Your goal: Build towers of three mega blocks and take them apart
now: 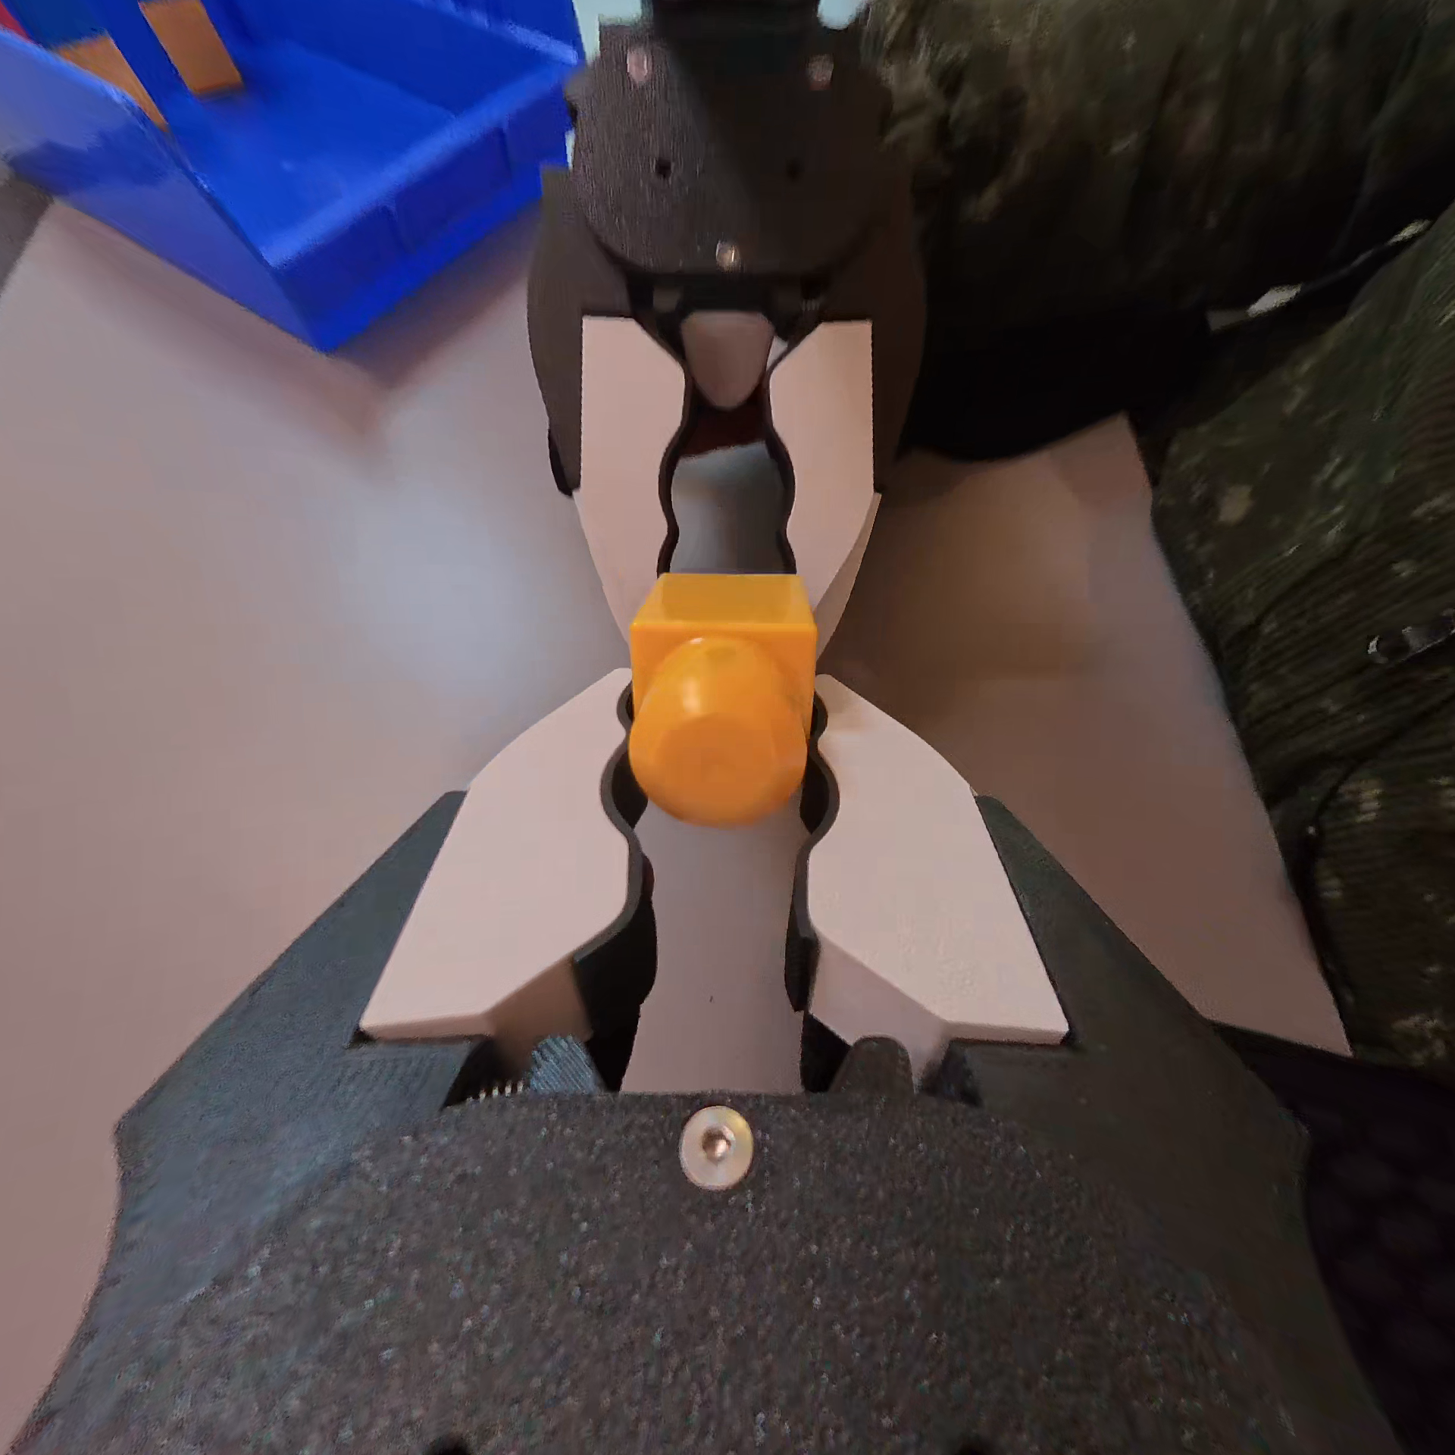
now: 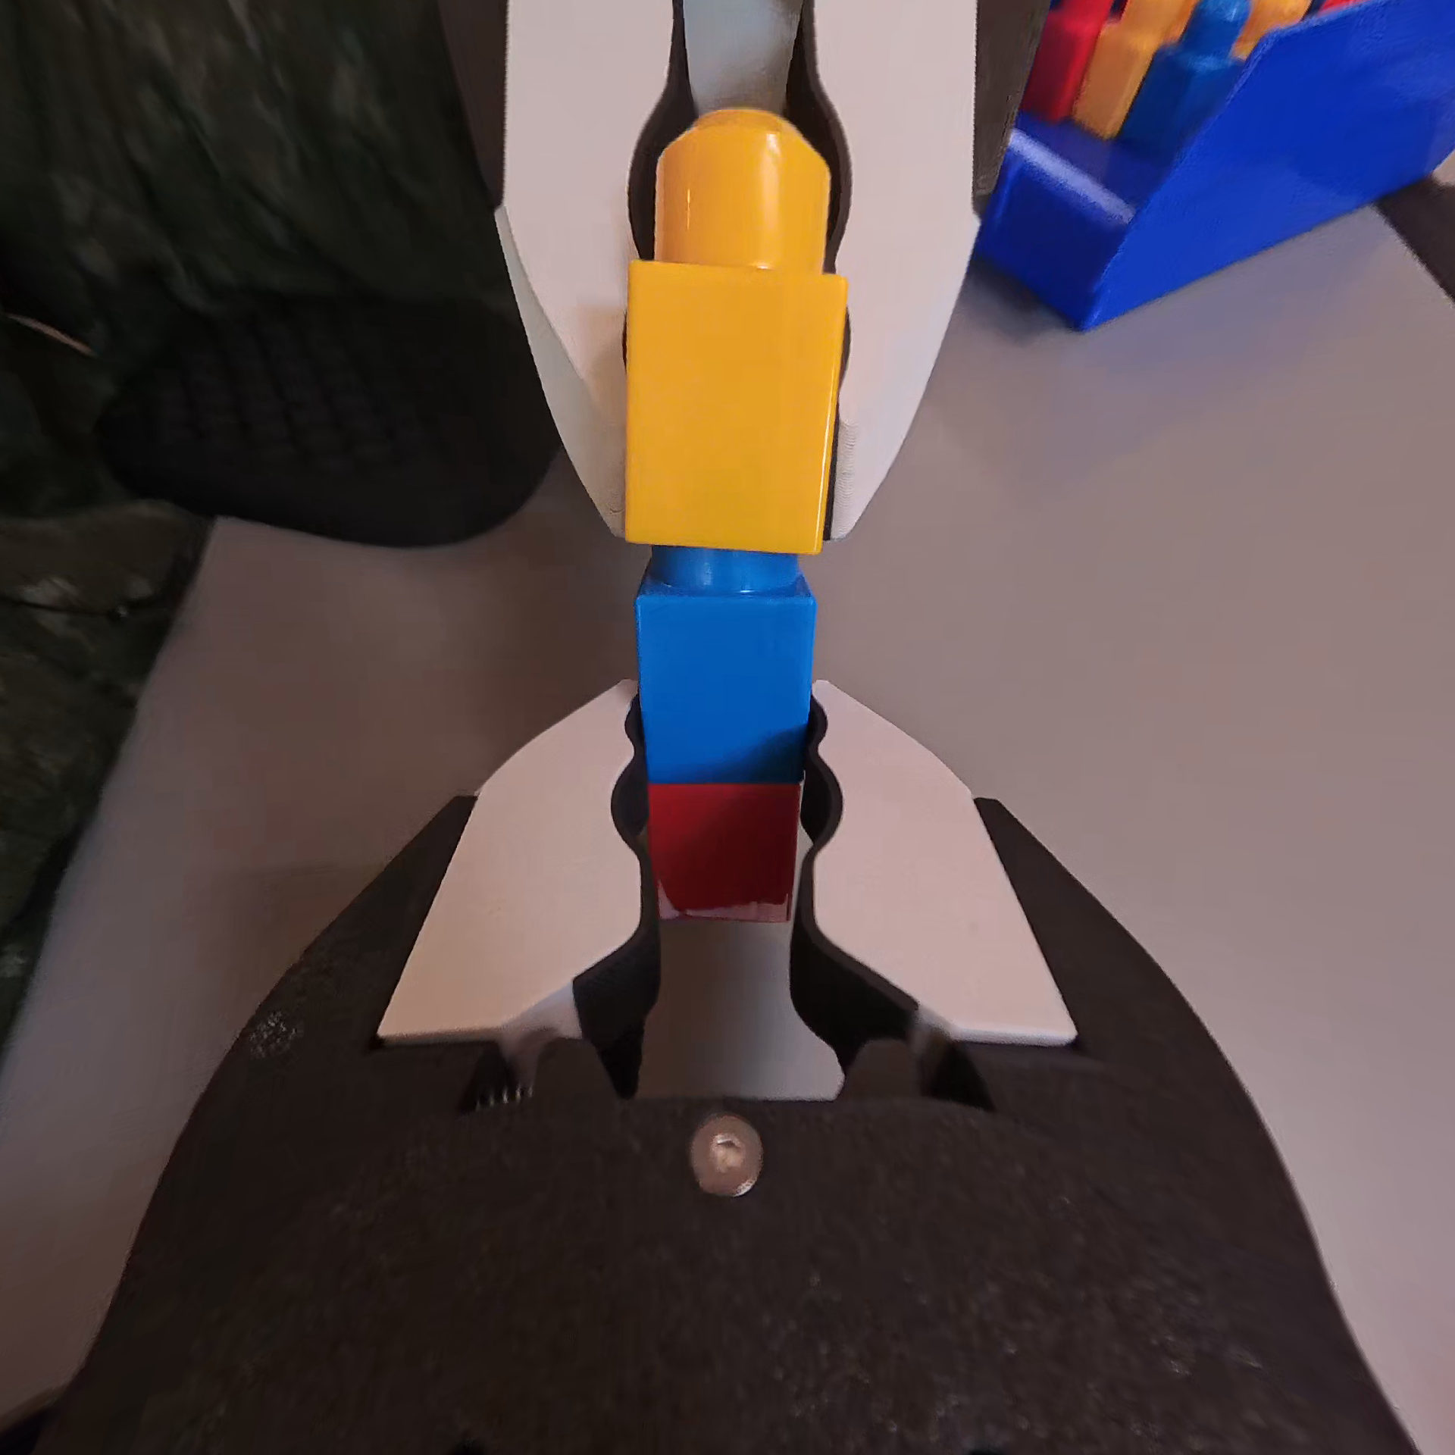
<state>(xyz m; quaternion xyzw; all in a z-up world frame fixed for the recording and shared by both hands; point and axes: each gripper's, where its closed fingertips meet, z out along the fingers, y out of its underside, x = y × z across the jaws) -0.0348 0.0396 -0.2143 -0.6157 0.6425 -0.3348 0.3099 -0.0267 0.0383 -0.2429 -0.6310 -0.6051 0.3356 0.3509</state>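
Pale, matte tabletop (image 2: 1142, 630) under soft light, dark mottled fabric (image 1: 1181, 157) along one edge.

A: Surface? 
B: Plain pale bench (image 1: 236, 630), matte, lit unevenly, a bit pinkish in the left wrist view and greyer in the right one (image 2: 1142, 630). 
A: What sits on it? 
B: A blue bin (image 1: 260, 197), resting at the far left in the left wrist view; in the right wrist view it is at the far right (image 2: 1181, 228). 
A: Anything in the bin? 
B: Red, orange and blue blocks (image 2: 1134, 71) standing in a row. 
A: Bench edge? 
B: Dark fabric (image 2: 236, 275) lies beyond it.
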